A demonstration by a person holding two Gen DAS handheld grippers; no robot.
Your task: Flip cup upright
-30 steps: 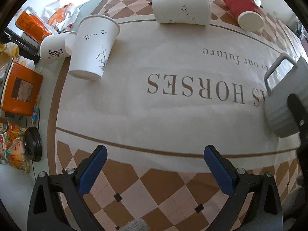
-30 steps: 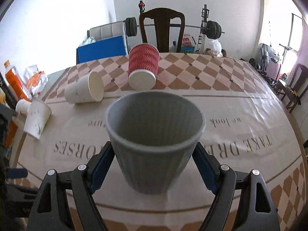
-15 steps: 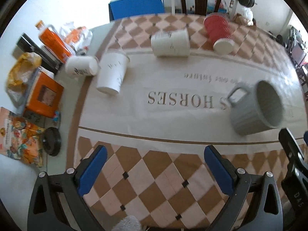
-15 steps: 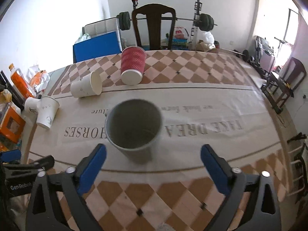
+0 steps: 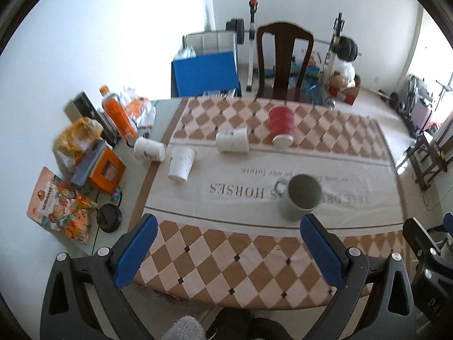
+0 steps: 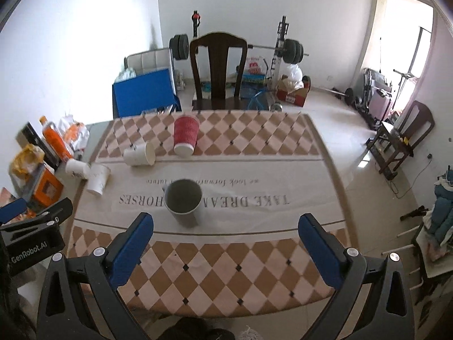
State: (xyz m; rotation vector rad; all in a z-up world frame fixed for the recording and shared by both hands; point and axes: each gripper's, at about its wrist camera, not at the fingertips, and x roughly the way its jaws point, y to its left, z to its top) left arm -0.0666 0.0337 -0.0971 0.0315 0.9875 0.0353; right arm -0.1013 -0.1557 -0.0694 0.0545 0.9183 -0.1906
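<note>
A grey ribbed mug (image 5: 298, 197) (image 6: 184, 202) stands upright on the printed tablecloth, mouth up, handle to the left. My left gripper (image 5: 229, 248) is open and empty, held high above the near table edge. My right gripper (image 6: 226, 250) is open and empty, pulled back above the near edge, well clear of the mug. A red paper cup (image 5: 281, 129) (image 6: 185, 136) lies tipped at the far side. A white paper cup (image 5: 232, 141) (image 6: 139, 154) lies on its side. Another white cup (image 5: 181, 163) (image 6: 98, 179) is tilted, mouth toward me.
A further white cup (image 5: 149, 149) lies at the left edge beside an orange bottle (image 5: 118, 116), an orange box (image 5: 106, 171), snack packs (image 5: 61, 204) and a black lid (image 5: 109, 217). A dark chair (image 6: 216, 70) stands behind the table. The table's edge (image 6: 226, 310) is below the grippers.
My right gripper let go of the grey mug, opened and drew back and up. The left gripper also rose and pulled back. The mug stays upright on the cloth.
</note>
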